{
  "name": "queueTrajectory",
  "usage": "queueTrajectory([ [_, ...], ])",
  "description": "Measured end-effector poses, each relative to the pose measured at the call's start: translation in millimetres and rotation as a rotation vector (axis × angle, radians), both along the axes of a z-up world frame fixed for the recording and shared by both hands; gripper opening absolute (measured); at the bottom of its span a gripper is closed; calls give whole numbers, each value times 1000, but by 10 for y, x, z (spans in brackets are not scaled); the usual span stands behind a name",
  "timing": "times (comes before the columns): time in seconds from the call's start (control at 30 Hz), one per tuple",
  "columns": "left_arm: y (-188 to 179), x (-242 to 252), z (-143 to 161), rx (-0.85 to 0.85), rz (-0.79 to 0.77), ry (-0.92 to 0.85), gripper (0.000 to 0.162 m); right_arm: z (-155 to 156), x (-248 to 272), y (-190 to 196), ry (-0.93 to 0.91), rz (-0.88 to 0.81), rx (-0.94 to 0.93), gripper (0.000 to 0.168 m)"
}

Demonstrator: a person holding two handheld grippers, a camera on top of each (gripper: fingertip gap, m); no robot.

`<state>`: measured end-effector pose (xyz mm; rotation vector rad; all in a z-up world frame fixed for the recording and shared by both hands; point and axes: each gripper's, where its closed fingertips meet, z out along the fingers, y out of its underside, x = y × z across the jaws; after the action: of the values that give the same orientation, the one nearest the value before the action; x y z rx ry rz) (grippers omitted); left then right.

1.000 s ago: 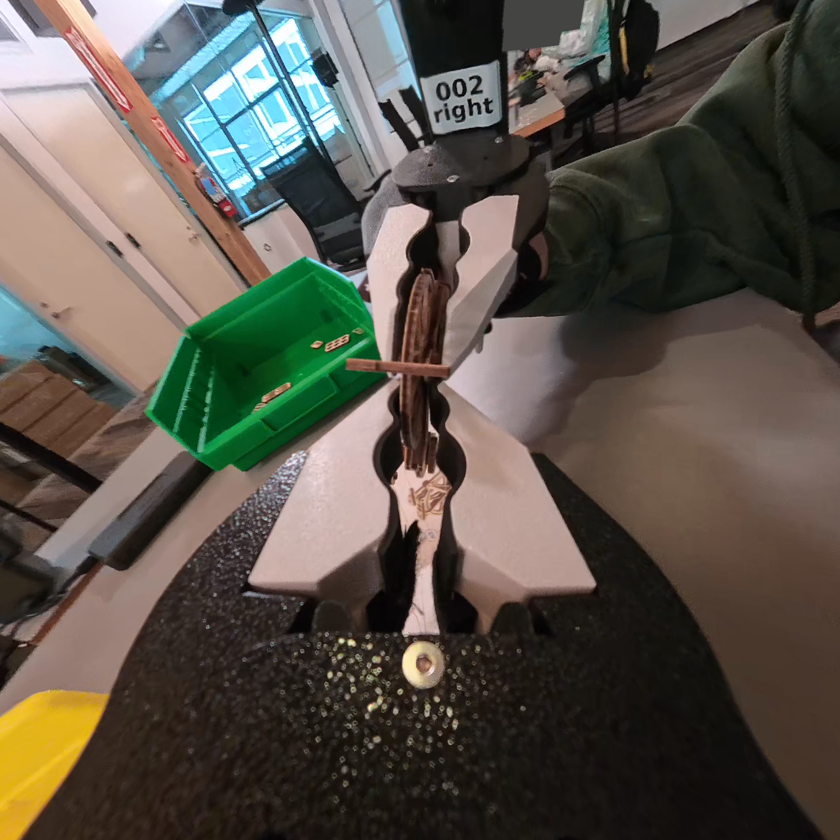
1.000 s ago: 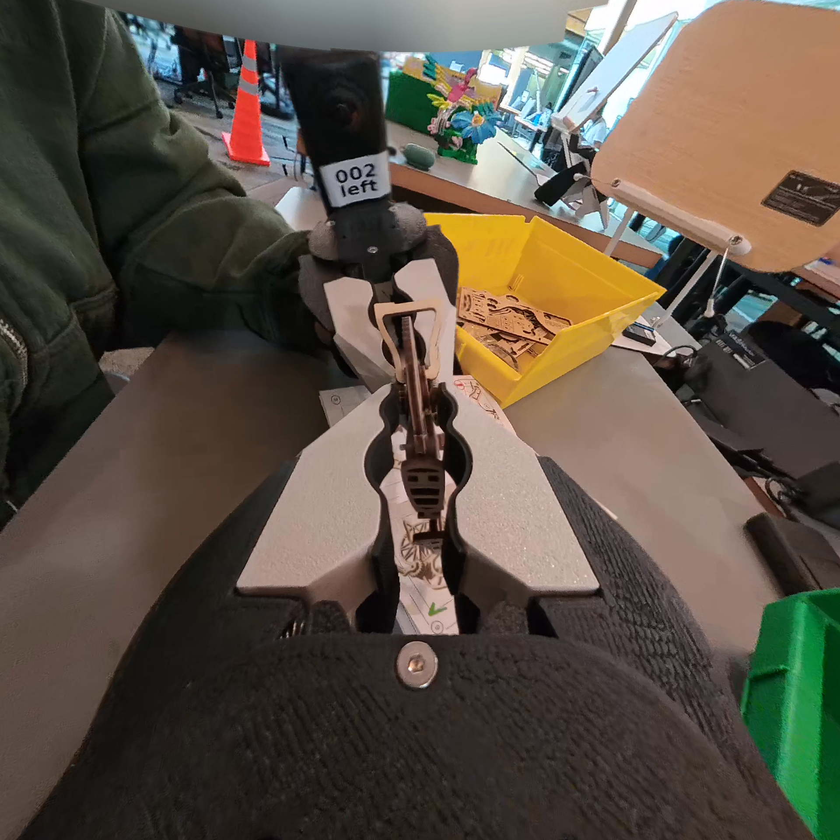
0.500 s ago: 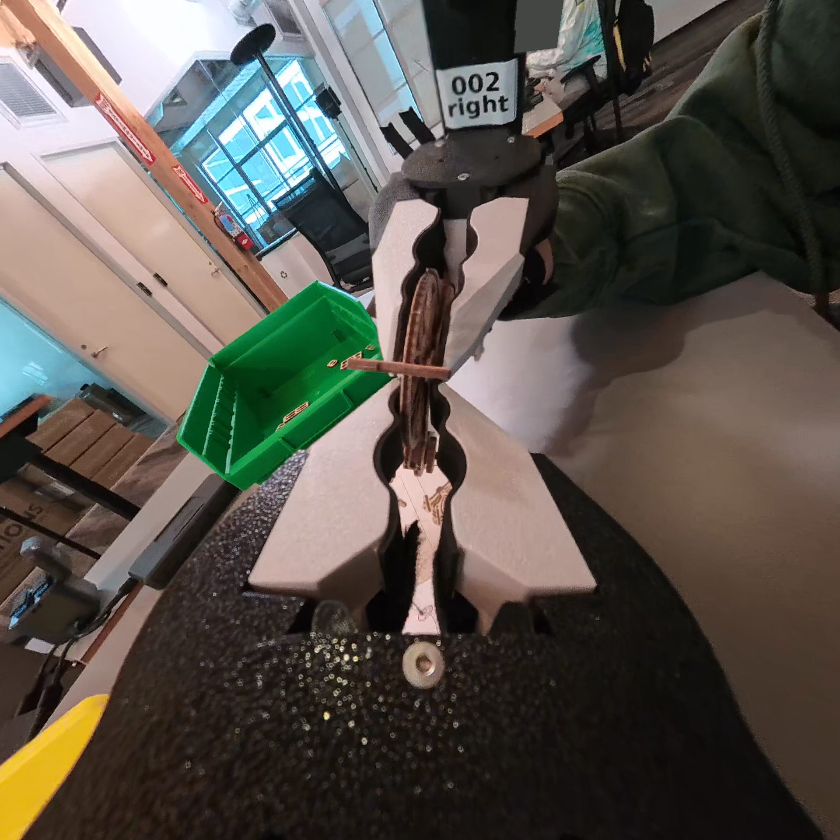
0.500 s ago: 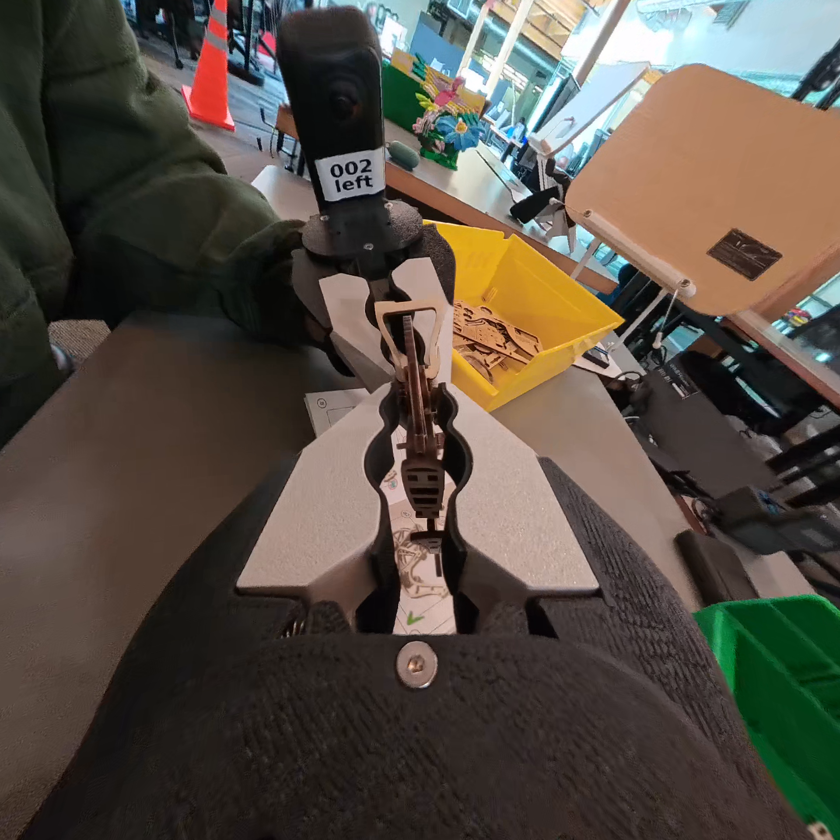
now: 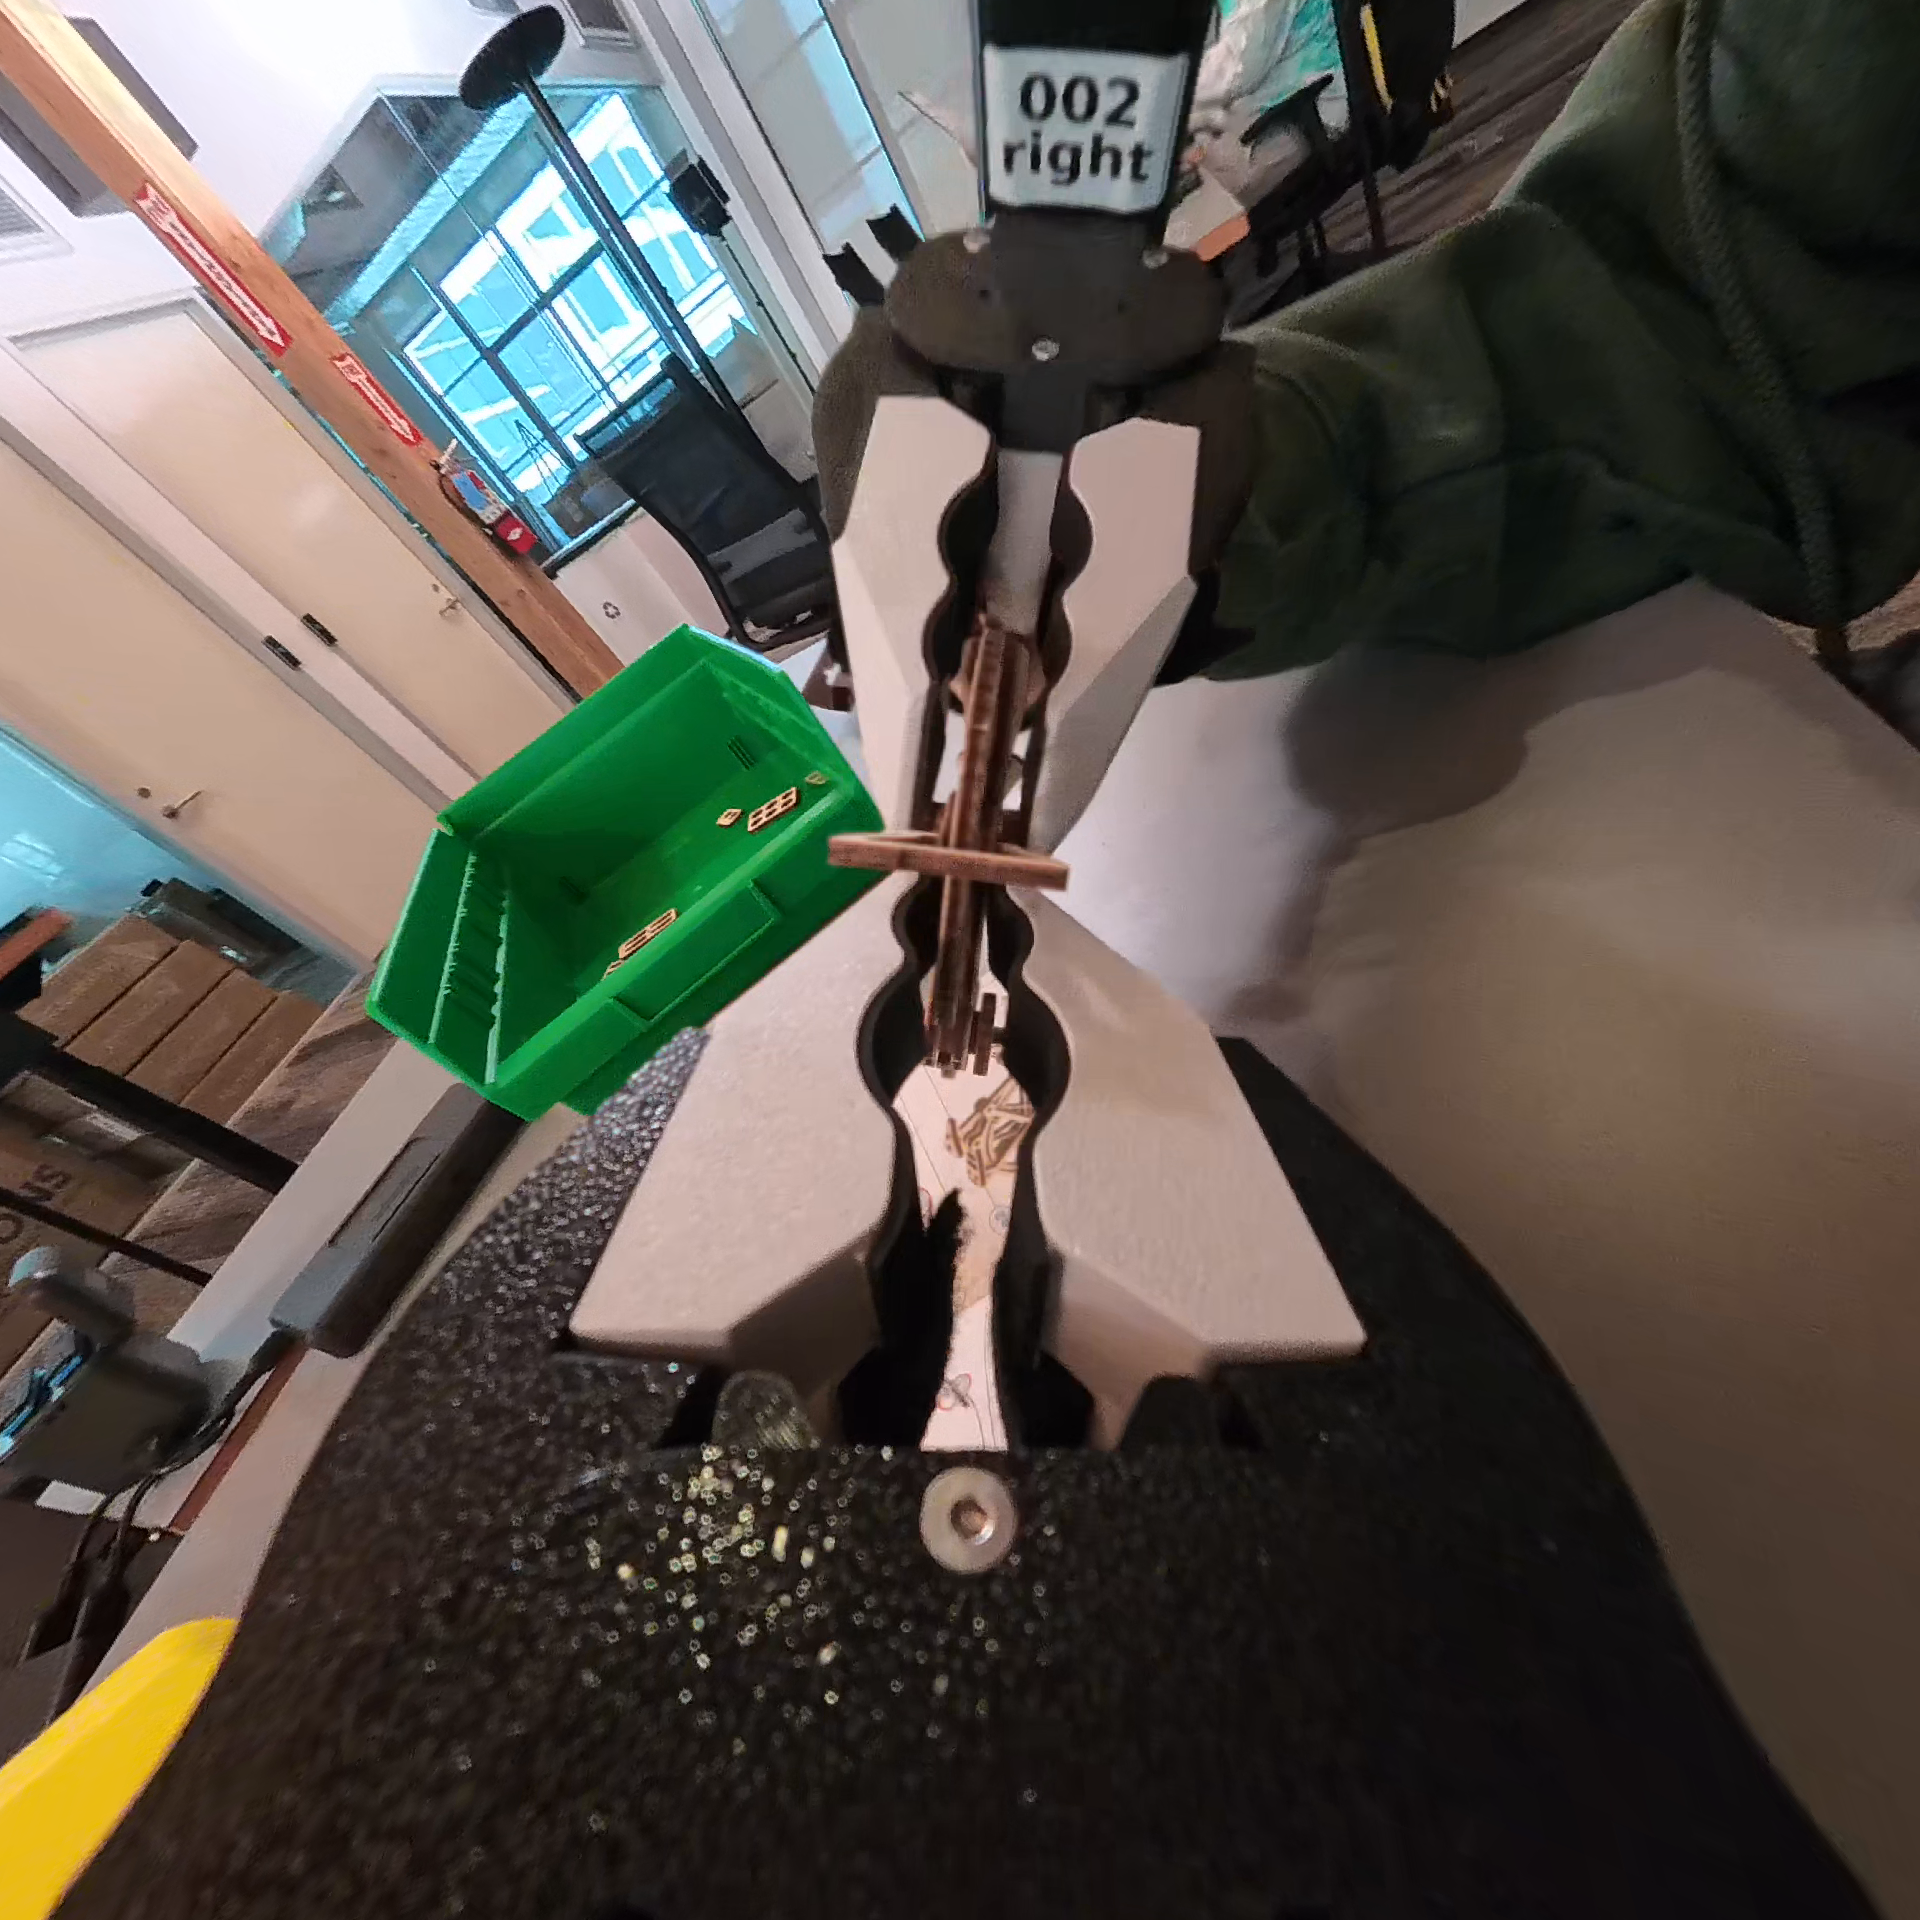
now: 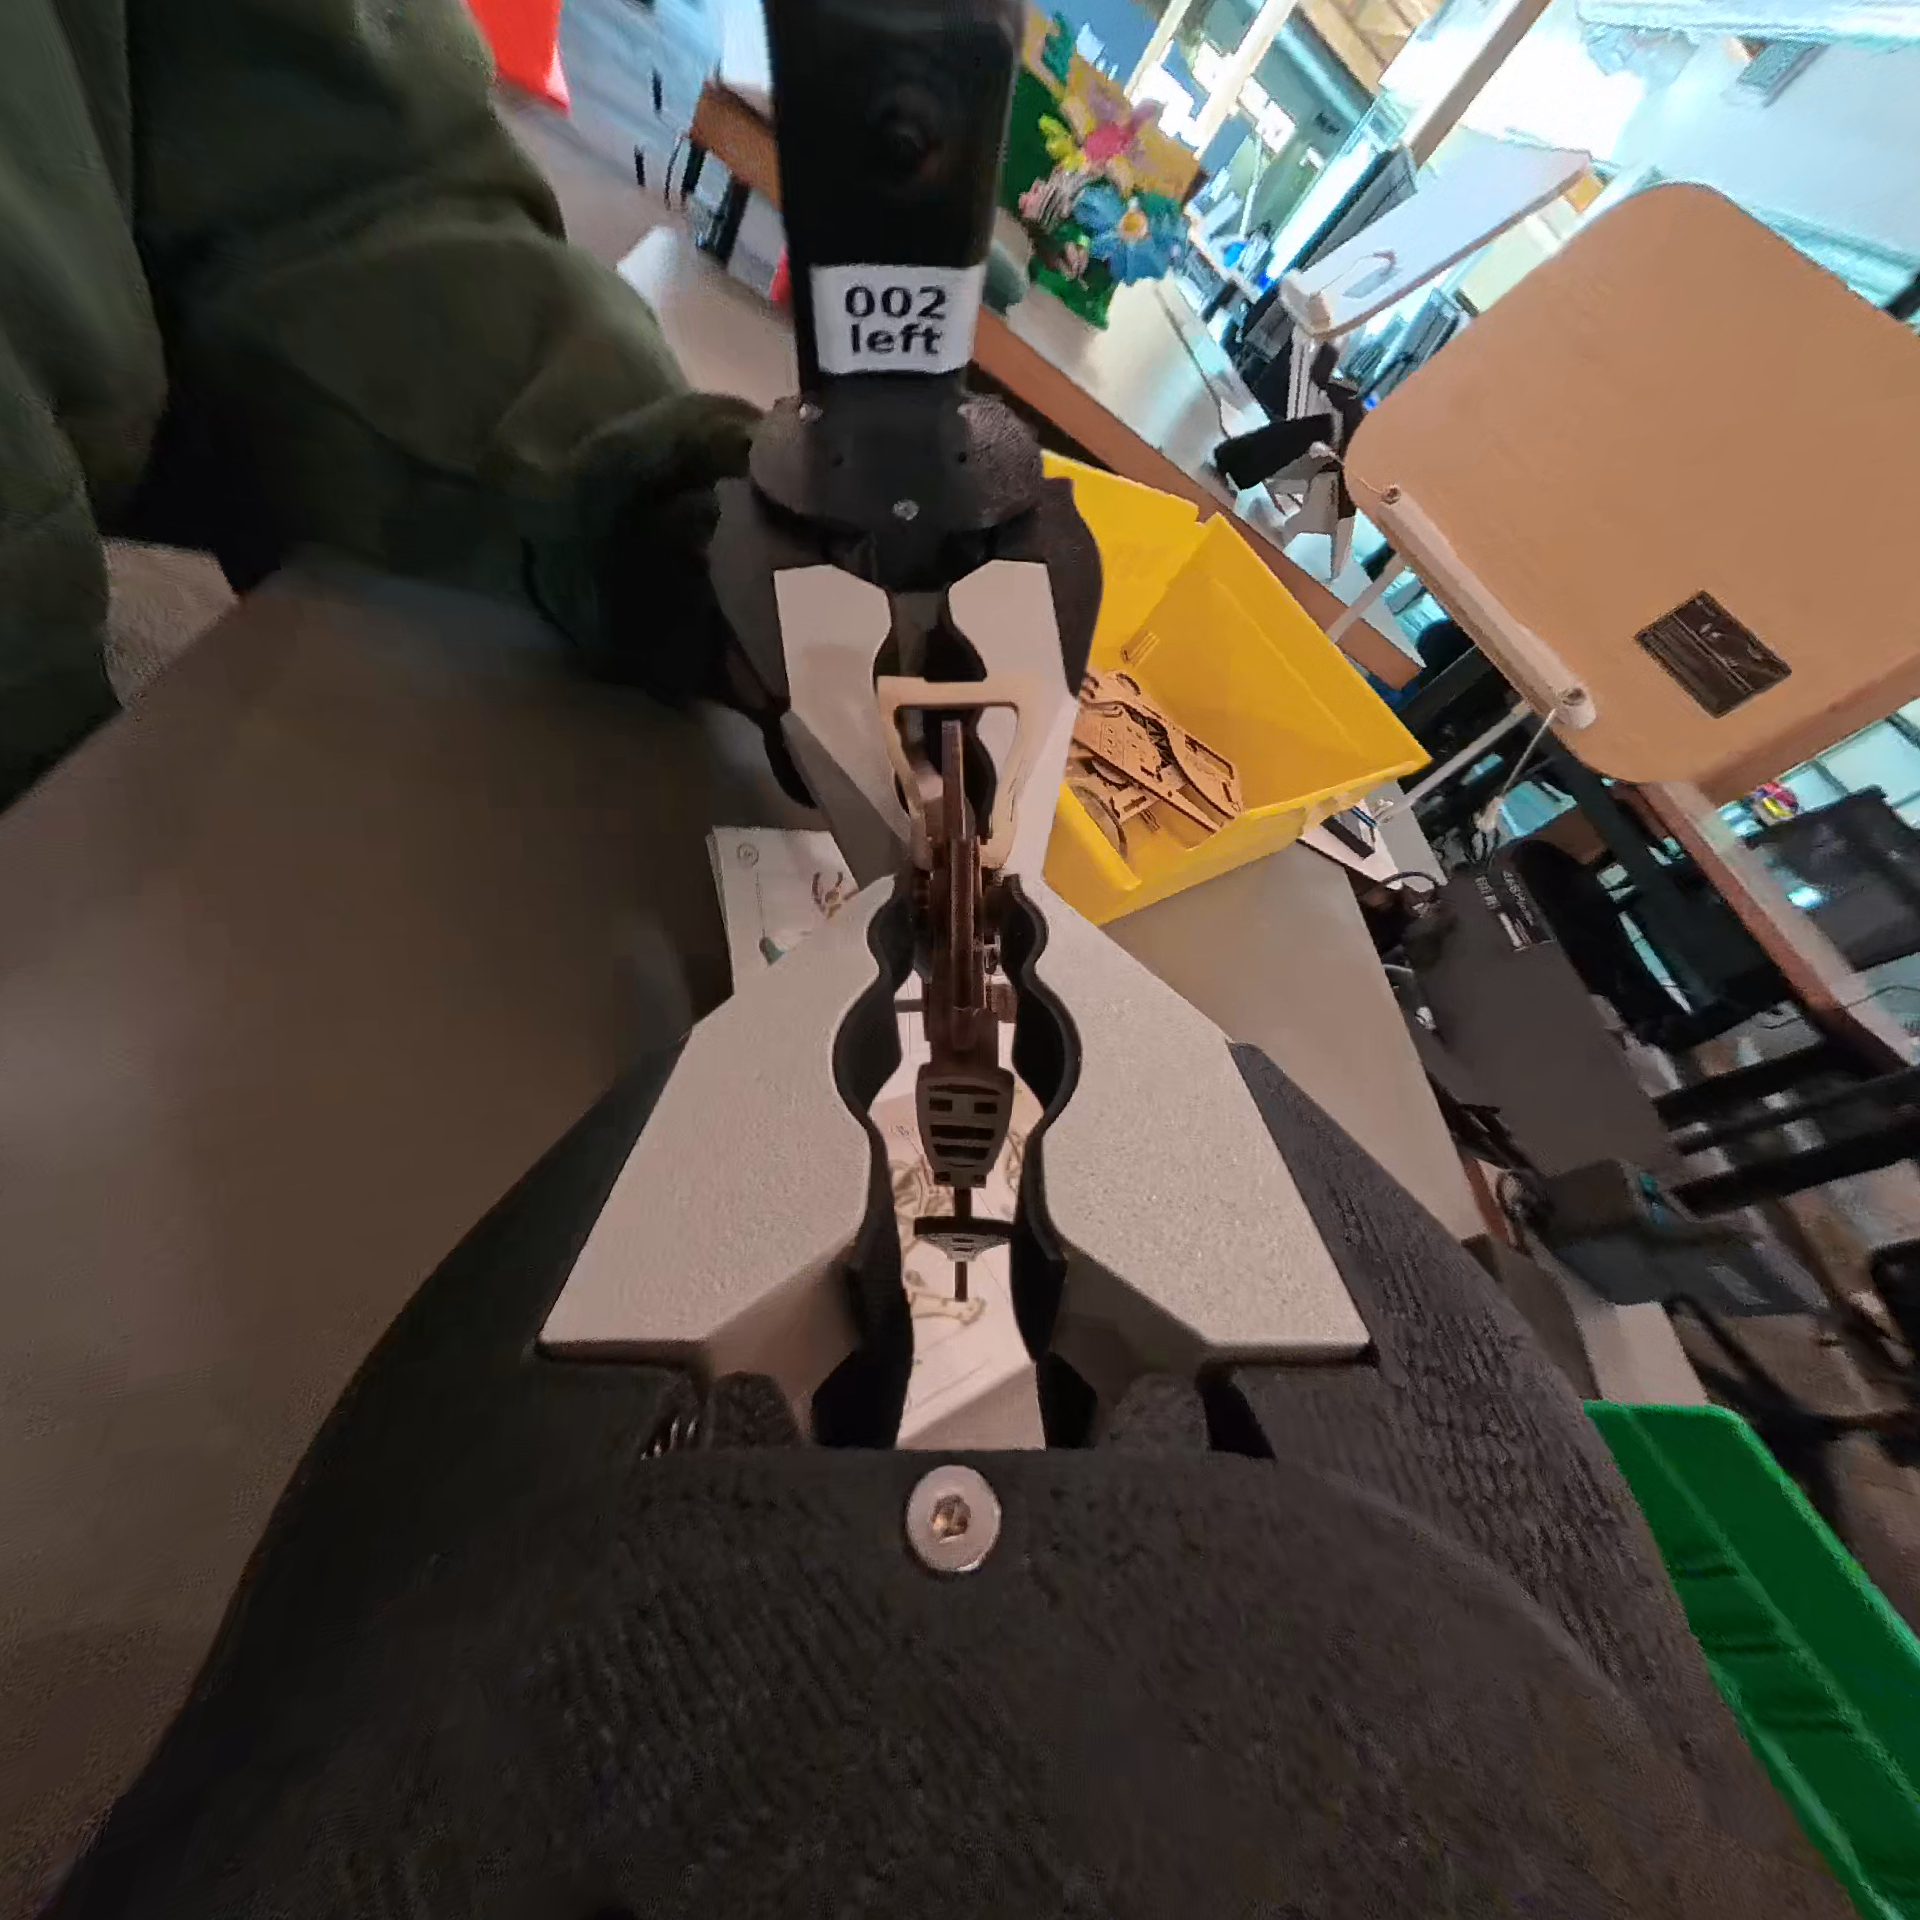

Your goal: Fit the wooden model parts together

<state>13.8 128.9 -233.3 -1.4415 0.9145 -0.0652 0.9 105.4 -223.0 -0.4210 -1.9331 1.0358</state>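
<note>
Both grippers are clamped on the same wooden model, held in the air at 12 o'clock from the left gripper, right gripper facing it. Tip: I'd keep both square and squeeze straight so the crosspiece seats without snapping.

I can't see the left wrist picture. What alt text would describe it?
Two grey tools meet tip to tip above a pale table, both shut on one thin wooden model assembly with a small crosspiece: the left tool near, the right tool opposite, held from a green sleeve. A green bin holding small wooden pieces sits behind.
</note>
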Motion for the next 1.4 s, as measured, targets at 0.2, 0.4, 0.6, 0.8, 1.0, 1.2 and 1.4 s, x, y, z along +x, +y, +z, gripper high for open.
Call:
queueTrajectory([
  [0.2,-9,30,-48,-33,-17,4,6,-64,33,-9,6,-15,177,15],
  [0.4,-20,28,-14,-33,-33,-35,6,-6,13,-16,-10,-4,29,15],
  [0.6,-21,46,-29,-41,-43,-44,7,1,13,7,-14,-1,1,22],
  [0.8,-26,51,-32,-51,-51,-56,8,-17,37,-3,-13,11,24,15],
  [1.0,-29,73,-77,-60,-56,-32,6,-72,65,-13,-61,16,53,14],
  [1.2,-34,63,-33,-58,-60,-67,6,-19,52,-5,-67,29,-42,15],
  [1.4,-35,57,-26,-45,-56,-57,6,17,77,43,-57,26,-40,23],
])
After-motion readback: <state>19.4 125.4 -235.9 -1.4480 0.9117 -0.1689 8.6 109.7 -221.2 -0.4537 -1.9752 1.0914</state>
